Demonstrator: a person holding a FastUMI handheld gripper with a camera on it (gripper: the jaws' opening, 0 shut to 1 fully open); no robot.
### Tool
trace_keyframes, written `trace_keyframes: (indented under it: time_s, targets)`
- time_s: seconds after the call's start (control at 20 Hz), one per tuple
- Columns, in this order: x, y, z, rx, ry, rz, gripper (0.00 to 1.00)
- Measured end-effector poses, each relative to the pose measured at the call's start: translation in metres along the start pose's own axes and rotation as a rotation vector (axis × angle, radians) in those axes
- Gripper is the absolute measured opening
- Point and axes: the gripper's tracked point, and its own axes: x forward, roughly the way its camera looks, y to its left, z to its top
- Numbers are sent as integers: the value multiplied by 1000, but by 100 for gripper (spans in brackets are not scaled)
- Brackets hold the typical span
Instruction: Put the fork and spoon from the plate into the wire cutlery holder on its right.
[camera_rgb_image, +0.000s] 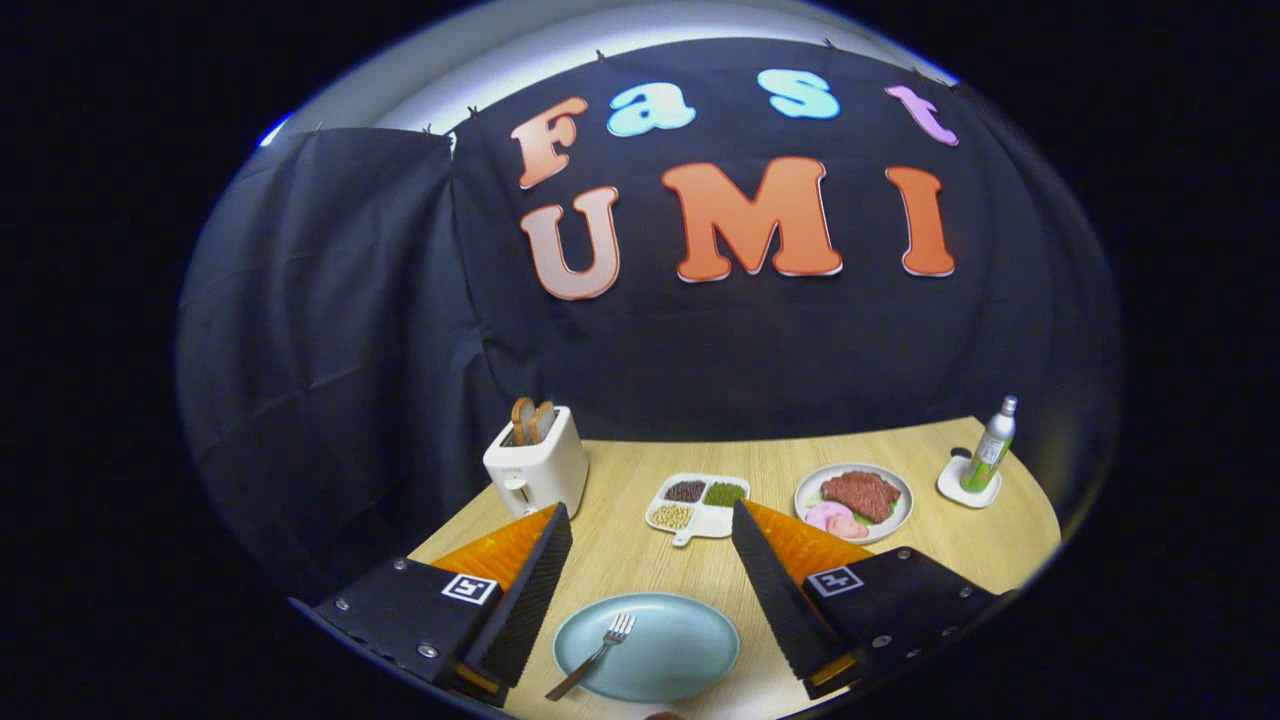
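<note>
A pale blue plate (668, 650) lies on the wooden table between and below my two fingers. A metal fork (596, 655) rests on the plate's left part, tines pointing away from me and handle reaching over the near rim. My gripper (650, 520) hangs above the plate, open wide, with nothing between its orange-and-black fingers (520, 590).
A white toaster (537, 466) with bread slices stands at the table's back left. Beyond the fingers lie a white divided dish of beans (698, 504) and a plate with meat (853, 500). A green spray bottle (989, 447) stands on a white coaster at the far right.
</note>
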Motion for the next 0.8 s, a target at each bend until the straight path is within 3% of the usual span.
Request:
trace_keyframes:
  time_s: [0.15,0.45,0.8]
  targets:
    - [10,15,-32,-14,79,4,97]
    - [31,35,-132,-9,431,-15,96]
    - [27,41,-238,-20,802,-45,86]
